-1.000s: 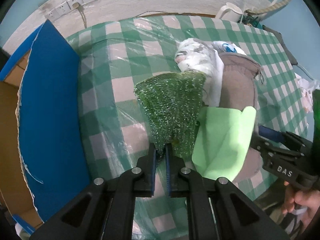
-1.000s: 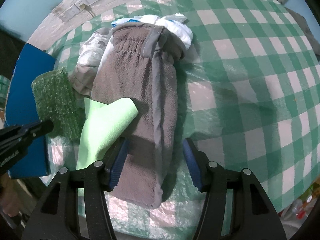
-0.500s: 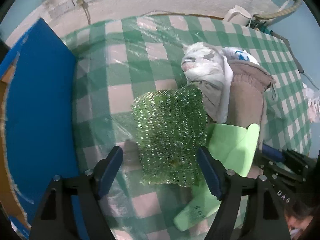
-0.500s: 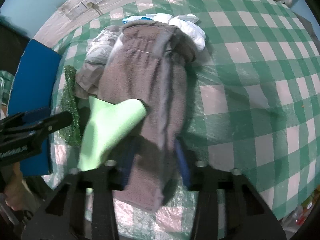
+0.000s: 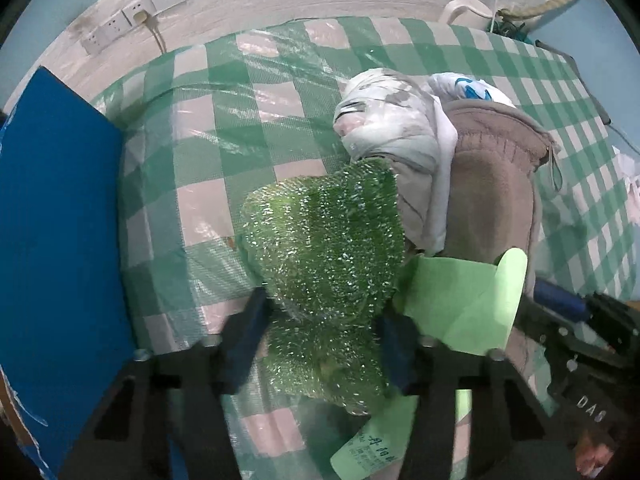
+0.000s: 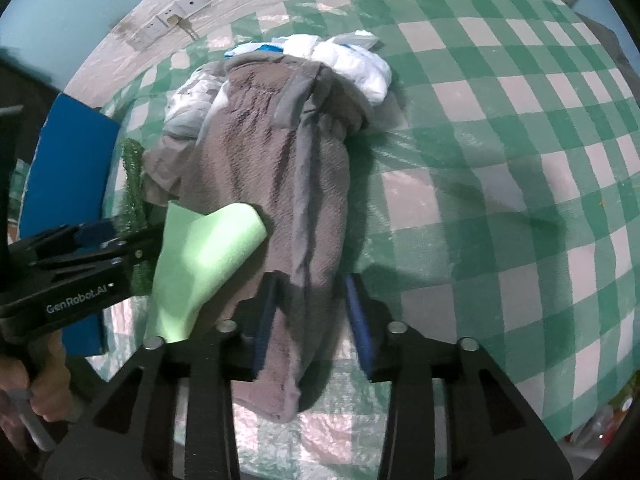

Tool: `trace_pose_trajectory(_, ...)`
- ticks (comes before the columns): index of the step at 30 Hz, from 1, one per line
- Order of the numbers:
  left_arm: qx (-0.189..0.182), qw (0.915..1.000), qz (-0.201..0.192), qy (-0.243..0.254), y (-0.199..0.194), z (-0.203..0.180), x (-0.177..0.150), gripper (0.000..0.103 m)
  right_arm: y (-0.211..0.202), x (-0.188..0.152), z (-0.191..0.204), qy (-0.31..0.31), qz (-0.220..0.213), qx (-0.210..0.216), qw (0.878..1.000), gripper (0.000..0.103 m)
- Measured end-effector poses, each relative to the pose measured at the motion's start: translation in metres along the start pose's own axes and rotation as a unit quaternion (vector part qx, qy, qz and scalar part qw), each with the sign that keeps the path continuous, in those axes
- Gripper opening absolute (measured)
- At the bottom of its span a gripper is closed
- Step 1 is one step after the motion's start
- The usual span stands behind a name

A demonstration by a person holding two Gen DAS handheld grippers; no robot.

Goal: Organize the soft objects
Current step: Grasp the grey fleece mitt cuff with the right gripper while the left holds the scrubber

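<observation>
A sparkly green scrub cloth [image 5: 324, 248] lies humped on the checked table [image 5: 224, 128]. My left gripper [image 5: 322, 336] points down over it, its jaws closing, with both pads pressing the cloth's sides. A light green cloth [image 5: 456, 304] rests against its right edge, partly on the grey towel [image 5: 488, 200]. In the right wrist view the grey towel [image 6: 272, 184] runs lengthwise between the jaws of my right gripper [image 6: 312, 320]. Those jaws are opening, and a thin gap shows beside the right pad. The light green cloth [image 6: 204, 256] curls at the towel's left.
White and grey patterned garments [image 5: 392, 128] are bunched behind the towel. A blue box flap [image 5: 56, 220] stands along the table's left edge. Wall sockets [image 5: 132, 20] and a white jug [image 5: 464, 6] sit at the back. A person's hand [image 6: 44, 376] holds the left gripper.
My left gripper released the green cloth's corner, opened wide, sank lower and now squeezes the cloth from both sides, humping it. My right jaws narrowed on the towel, then widened again.
</observation>
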State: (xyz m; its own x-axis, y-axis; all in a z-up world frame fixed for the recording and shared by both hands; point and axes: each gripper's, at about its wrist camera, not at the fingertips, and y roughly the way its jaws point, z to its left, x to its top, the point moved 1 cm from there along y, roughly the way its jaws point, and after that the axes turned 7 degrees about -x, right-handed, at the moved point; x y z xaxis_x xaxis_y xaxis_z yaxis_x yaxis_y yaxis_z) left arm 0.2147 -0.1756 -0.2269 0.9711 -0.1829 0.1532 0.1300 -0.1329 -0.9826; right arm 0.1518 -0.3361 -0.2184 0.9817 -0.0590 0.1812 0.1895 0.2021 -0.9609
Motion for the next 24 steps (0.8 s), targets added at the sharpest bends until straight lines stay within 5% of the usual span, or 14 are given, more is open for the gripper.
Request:
trace_pose_trajectory(3, -0.001, 1.0, -0.001, 0.0, -0.003, 0.005, -0.002, 0.025, 0.0, 0.002, 0.0, 0.002, -0.005, 0.003, 1.0, 0.042)
trace_pose_trajectory(7, -0.019, 0.9997, 0.003, -0.013, -0.004, 0.019, -0.007, 0.016, 0.003, 0.003, 0.002, -0.002, -0.005, 0.002, 1.0, 0.042)
trace_pose_trajectory(18, -0.031, 0.9994, 0.002, -0.013, 0.001, 0.029, -0.018, 0.015, 0.006, 0.007, 0.023, -0.005, -0.005, 0.039, 0.999, 0.044)
trace_pose_trajectory(24, -0.031, 0.9995, 0.003, -0.009, 0.009, 0.025, -0.015, 0.015, 0.005, 0.006, 0.031, -0.017, -0.007, 0.04, 0.999, 0.014)
